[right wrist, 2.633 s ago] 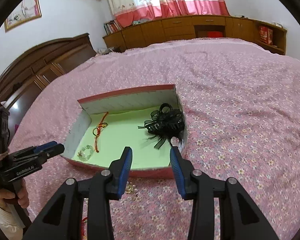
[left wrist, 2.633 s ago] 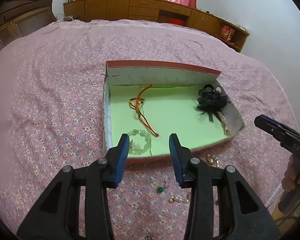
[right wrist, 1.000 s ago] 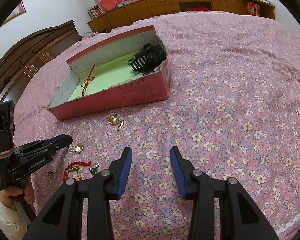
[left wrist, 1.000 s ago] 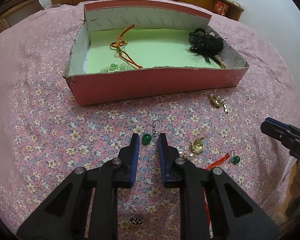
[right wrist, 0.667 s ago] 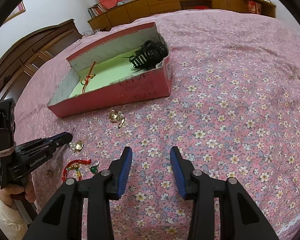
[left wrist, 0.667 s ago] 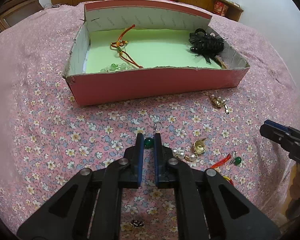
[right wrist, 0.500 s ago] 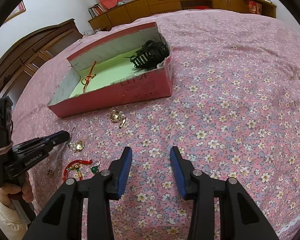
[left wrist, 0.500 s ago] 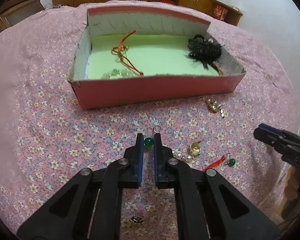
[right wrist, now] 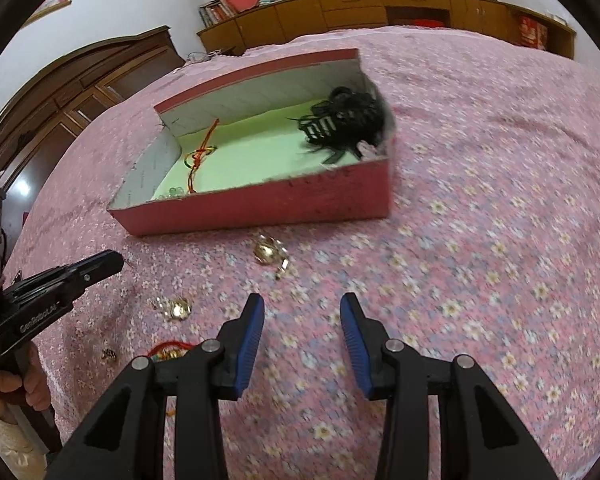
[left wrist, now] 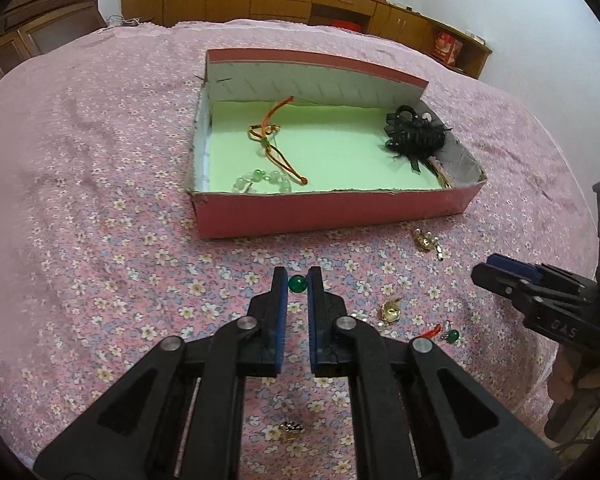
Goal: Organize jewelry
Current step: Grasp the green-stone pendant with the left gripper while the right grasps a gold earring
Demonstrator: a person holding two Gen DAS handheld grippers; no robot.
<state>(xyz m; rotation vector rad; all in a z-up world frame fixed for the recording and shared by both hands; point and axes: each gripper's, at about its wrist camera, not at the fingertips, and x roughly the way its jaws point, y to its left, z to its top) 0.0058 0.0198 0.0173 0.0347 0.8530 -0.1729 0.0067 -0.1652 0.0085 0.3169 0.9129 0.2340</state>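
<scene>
My left gripper (left wrist: 298,282) is shut on a green bead earring (left wrist: 297,283) and holds it above the bedspread, in front of the pink box (left wrist: 332,210). The box, green inside, holds a red cord (left wrist: 276,140), a pale bead bracelet (left wrist: 260,180) and a black hair clip (left wrist: 414,138). My right gripper (right wrist: 302,320) is open and empty, low over the bed, near a gold brooch (right wrist: 270,254). The box (right wrist: 260,208) lies beyond it. The left gripper (right wrist: 104,262) shows at that view's left edge.
Loose pieces lie on the flowered bedspread: a gold brooch (left wrist: 426,240), a gold and pearl piece (left wrist: 390,312), a second green earring (left wrist: 452,335), a red cord end (left wrist: 432,331) and a small dark ornament (left wrist: 291,438). Wooden cabinets (left wrist: 300,0) stand behind the bed.
My left gripper closed on the green earring and lifted it off the bedspread. My right gripper moved forward toward the gold brooch and the box.
</scene>
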